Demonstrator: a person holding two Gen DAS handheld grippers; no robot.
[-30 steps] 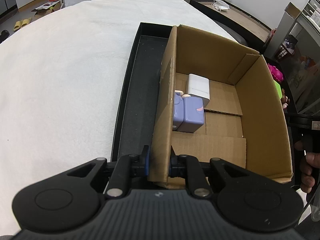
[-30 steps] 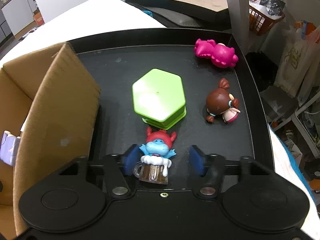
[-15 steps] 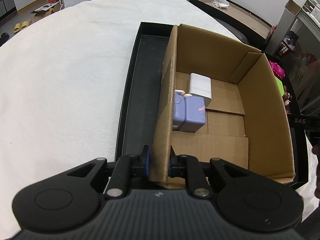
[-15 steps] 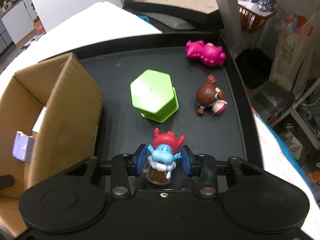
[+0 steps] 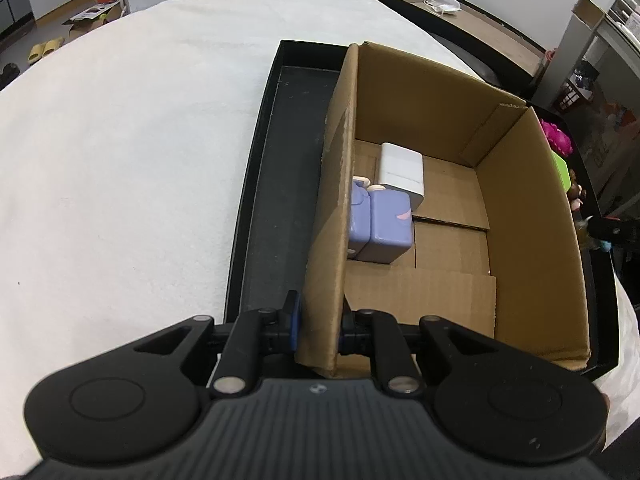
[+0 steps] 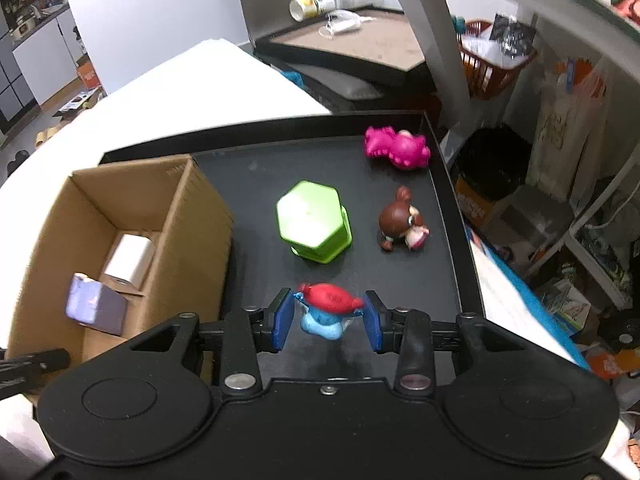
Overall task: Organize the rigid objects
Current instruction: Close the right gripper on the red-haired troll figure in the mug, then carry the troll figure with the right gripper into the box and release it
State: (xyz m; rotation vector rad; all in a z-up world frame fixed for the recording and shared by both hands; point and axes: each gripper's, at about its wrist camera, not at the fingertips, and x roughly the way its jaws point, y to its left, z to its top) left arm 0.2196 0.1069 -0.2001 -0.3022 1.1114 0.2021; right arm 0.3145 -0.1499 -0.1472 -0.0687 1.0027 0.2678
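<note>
The right gripper (image 6: 326,326) now carries the small blue figurine with a red cap (image 6: 326,312) clear of the black tray (image 6: 448,184); a second ago the toy stood on the tray floor between jaws set well apart, half a second ago the blue pads had closed against its sides, and now it hangs above the tray, with more of the room in view around it; this suggests the pick has succeeded and the carry toward the cardboard box (image 6: 200,216) comes next.

The right claw is nearly pressed together, pinching the figurine at its sides just under the cap; the toy sits upright between the pads.

The left gripper (image 5: 318,320) has not shifted; its jaws are pressed together on the near wall of the box, one pad outside and one inside, seemingly steadying it.

The box stands open-topped at the left end of the tray; inside lie a white block (image 5: 402,174) and a lavender cube-shaped toy (image 5: 380,224), touching each other near the left wall.

On the tray floor, apart from one another, remain a green hexagonal container (image 6: 314,220), a brown-haired doll (image 6: 402,220) lying beside it, and a magenta toy (image 6: 396,148) at the far corner.
</note>
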